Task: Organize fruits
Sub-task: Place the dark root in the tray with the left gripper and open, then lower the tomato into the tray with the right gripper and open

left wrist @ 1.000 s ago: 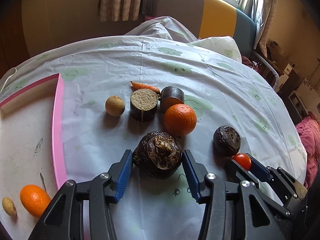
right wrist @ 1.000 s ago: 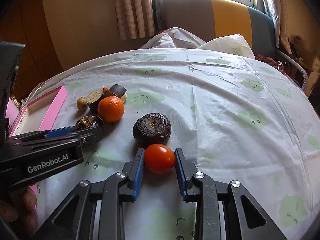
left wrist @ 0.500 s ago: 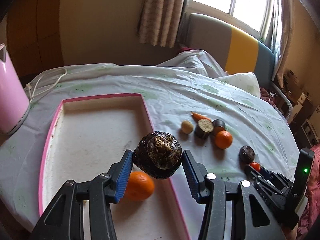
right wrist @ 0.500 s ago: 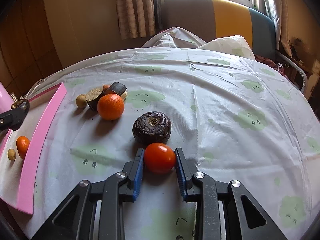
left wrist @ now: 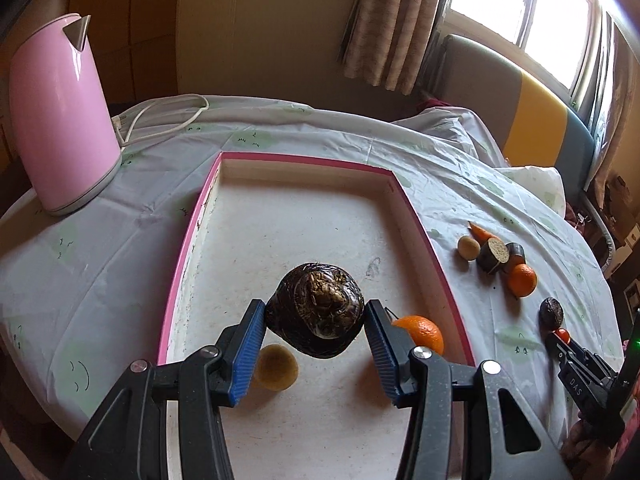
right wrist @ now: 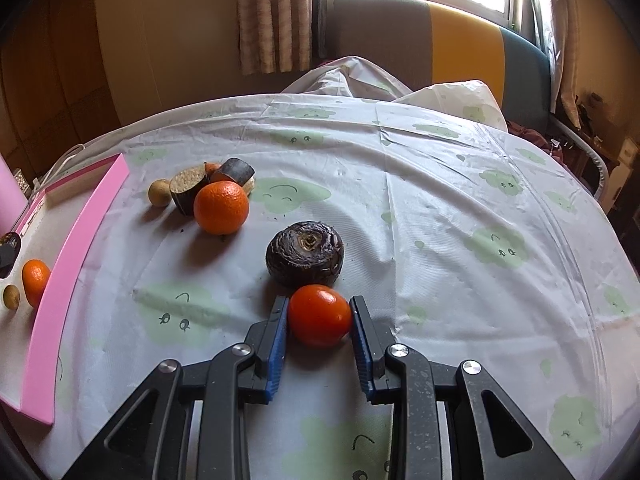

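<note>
Above the pink-rimmed tray (left wrist: 416, 216), the left tool (left wrist: 315, 322) is clamped on a dark wrinkled fruit (left wrist: 316, 309), which sits squarely between the blue pads (left wrist: 251, 350) and is held clear of the tray's white floor. Beneath it, a small tan fruit (left wrist: 276, 367) lies just by the left pad and a mandarin (left wrist: 420, 332) by the right one, both inside the tray. On the table (right wrist: 440, 200), the right tool (right wrist: 319, 320) has its pads pressed to either side of a red tomato (right wrist: 319, 315), gripping it; whether the tomato rests on the cloth or is just off it is unclear. Just beyond the tomato, almost touching it, sits a second dark wrinkled fruit (right wrist: 305, 253). Farther left is a cluster: an orange (right wrist: 221, 207), two cut dark pieces (right wrist: 188, 194), a small tan round fruit (right wrist: 160, 193) and a carrot (left wrist: 480, 232). A pink kettle (left wrist: 60, 116) stands on the table left of the tray
</note>
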`<action>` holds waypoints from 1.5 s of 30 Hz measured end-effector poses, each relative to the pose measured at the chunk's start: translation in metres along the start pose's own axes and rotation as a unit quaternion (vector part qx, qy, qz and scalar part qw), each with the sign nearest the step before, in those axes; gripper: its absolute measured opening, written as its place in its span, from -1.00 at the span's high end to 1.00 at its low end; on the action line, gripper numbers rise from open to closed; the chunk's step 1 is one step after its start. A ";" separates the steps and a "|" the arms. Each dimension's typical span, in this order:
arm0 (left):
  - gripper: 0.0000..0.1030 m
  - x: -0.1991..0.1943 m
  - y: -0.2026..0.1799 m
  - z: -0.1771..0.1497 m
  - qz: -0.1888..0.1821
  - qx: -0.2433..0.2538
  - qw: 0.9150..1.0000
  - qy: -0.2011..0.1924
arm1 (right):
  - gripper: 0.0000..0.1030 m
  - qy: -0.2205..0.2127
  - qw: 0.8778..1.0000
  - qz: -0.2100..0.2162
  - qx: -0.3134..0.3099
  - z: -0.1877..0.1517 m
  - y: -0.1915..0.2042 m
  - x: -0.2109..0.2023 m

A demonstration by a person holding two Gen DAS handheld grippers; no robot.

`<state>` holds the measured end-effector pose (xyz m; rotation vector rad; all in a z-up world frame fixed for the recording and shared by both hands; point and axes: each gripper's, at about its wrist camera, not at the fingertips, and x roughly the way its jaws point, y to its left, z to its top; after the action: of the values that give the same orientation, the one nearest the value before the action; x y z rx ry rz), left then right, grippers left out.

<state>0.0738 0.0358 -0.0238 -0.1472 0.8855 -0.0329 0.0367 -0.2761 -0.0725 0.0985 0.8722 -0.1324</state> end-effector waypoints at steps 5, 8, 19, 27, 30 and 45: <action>0.00 0.011 0.002 -0.003 0.011 0.006 1.000 0.019 | 0.41 0.001 1.000 -0.005 -0.005 0.000 0.002 0.000; 0.00 0.013 0.003 -0.005 0.008 0.000 1.000 0.026 | 0.41 0.001 1.000 -0.008 -0.008 0.000 0.002 0.000; -0.01 0.005 0.006 -0.009 0.015 -0.007 1.000 0.018 | 0.41 0.000 1.000 -0.009 -0.009 -0.001 0.003 0.000; -0.12 -0.013 0.012 -0.014 0.013 -0.012 1.000 0.002 | 0.42 0.001 1.000 -0.011 -0.013 -0.001 0.004 -0.002; -0.15 -0.020 0.015 -0.016 0.011 -0.017 1.000 -0.001 | 0.43 0.003 1.000 -0.011 -0.019 -0.001 0.006 -0.005; -0.15 -0.044 0.028 -0.019 0.006 -0.025 0.999 -0.024 | 0.44 -0.015 0.991 0.125 -0.051 0.010 0.072 -0.053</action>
<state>0.0299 0.0652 -0.0055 -0.1879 0.8396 0.0047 0.0216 -0.2024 -0.0228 0.1094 0.8272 0.1454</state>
